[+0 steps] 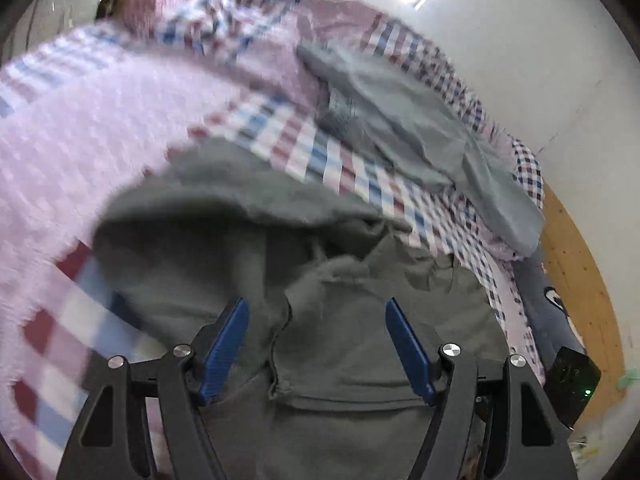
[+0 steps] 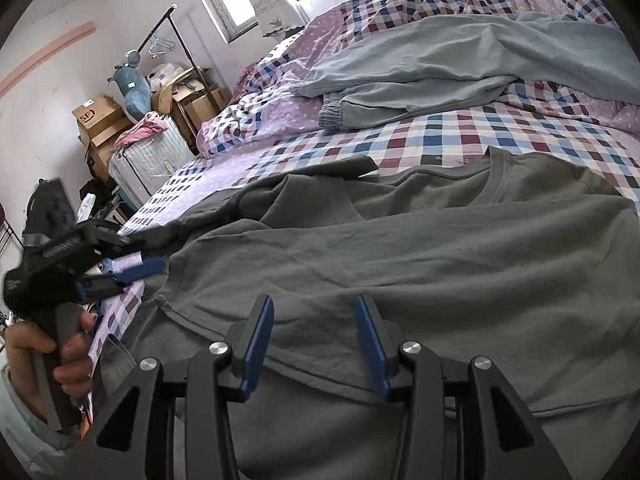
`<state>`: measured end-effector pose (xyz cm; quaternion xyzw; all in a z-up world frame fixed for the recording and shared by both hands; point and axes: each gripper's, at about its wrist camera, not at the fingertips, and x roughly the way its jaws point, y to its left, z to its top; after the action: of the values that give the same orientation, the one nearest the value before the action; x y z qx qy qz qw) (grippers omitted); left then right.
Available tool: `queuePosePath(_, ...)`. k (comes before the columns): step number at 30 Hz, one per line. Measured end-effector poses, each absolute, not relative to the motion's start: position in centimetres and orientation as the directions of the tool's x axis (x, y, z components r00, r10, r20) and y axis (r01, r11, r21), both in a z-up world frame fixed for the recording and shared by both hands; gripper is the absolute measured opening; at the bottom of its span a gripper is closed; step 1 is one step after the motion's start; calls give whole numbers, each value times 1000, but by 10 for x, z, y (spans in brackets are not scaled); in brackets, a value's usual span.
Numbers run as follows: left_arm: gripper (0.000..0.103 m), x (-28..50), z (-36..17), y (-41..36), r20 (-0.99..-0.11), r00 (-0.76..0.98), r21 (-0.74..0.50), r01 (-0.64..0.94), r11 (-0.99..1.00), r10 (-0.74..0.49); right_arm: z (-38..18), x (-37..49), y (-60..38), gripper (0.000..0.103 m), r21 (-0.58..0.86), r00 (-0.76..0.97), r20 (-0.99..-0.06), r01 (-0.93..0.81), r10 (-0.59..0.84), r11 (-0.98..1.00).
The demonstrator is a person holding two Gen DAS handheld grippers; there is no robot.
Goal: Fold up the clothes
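Both grippers spread above a dark grey T-shirt on the bed, nothing gripped.

I find the T-shirt (image 2: 400,248) lying flat and creased on the checked bedsheet (image 2: 460,136), collar toward the far side. My left gripper (image 1: 316,308) hangs over its bunched sleeve end, blue pads wide apart and clear of the cloth. My right gripper (image 2: 316,308) sits over the hem, jaws partly apart, pinching nothing. A pair of light grey trousers (image 2: 460,68) lies crumpled well apart, farther up the bed. A hand (image 2: 60,356) grips the left handle.
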<state>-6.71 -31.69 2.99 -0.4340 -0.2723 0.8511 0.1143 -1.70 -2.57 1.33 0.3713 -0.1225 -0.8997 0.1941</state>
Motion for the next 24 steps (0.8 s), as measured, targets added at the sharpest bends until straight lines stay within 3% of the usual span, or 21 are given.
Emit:
queuePosePath(9, 75, -89, 19, -320, -522, -575, -771, 2, -637, 630, 6, -24, -25, 46, 381, -639, -629, 242, -442, -892)
queuePosePath(12, 75, -93, 23, -318, -501, -588, -779, -14, -627, 635, 5, -25, -24, 46, 389, -638, -627, 240, -447, -889)
queuePosePath(21, 75, -89, 48, -325, -287, -698, -839, -148, -524, 657, 4, -26, -22, 46, 406, -635, -620, 241, -460, -881)
queuePosePath(24, 75, -82, 57, -334, -291, -753, -814, -130, -566, 591, 4, -26, -22, 46, 408, -635, -620, 240, -460, -881)
